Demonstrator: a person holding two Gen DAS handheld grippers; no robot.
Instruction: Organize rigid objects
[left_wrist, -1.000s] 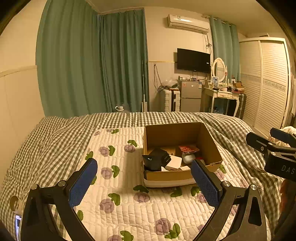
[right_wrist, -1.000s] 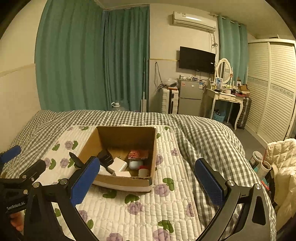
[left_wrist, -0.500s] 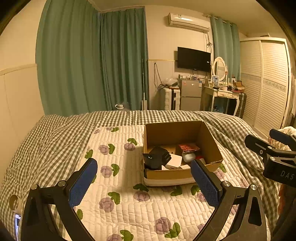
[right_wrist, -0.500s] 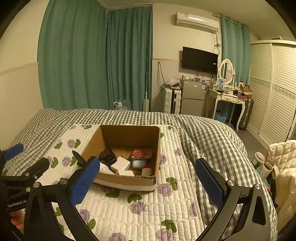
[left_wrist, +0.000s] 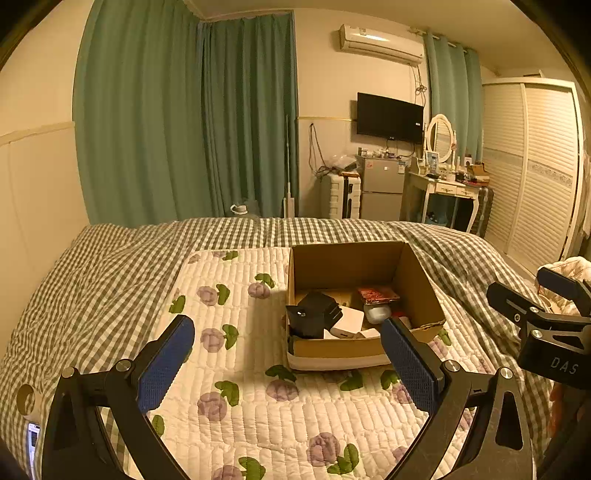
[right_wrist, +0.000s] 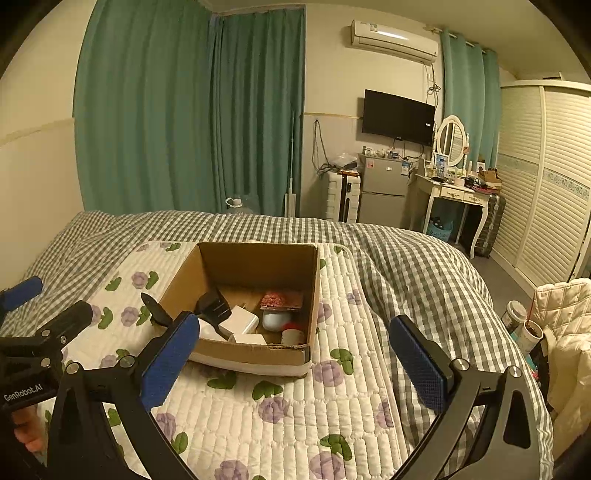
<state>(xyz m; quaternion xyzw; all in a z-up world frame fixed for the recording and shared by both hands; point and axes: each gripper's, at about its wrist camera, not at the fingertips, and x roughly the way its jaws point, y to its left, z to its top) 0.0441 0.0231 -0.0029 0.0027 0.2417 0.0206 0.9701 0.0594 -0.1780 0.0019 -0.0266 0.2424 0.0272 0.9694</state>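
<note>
I've got both tongs, left (left_wrist: 286, 360) & right (right_wrist: 293, 356), spread wide w/ nothing held, cardboard box (left_wrist: 419, 284) just ahead on the bed (left_wrist: 110, 280)

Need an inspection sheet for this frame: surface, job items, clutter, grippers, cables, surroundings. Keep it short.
Surface: floral quilted pad laid over a checked duvet on a bed.
Job's things: open cardboard box on the pad, holding a black item, white charger, red packet, pale rounded case and more, partly hidden.
Clutter: cups beside the bed, right.
Grippers: left hand-held gripper and right hand-held gripper both open, empty, short of the box.
Cables: wires hanging on the far wall.
Surroundings: green curtains, TV, fridge, vanity, wardrobe.
</note>
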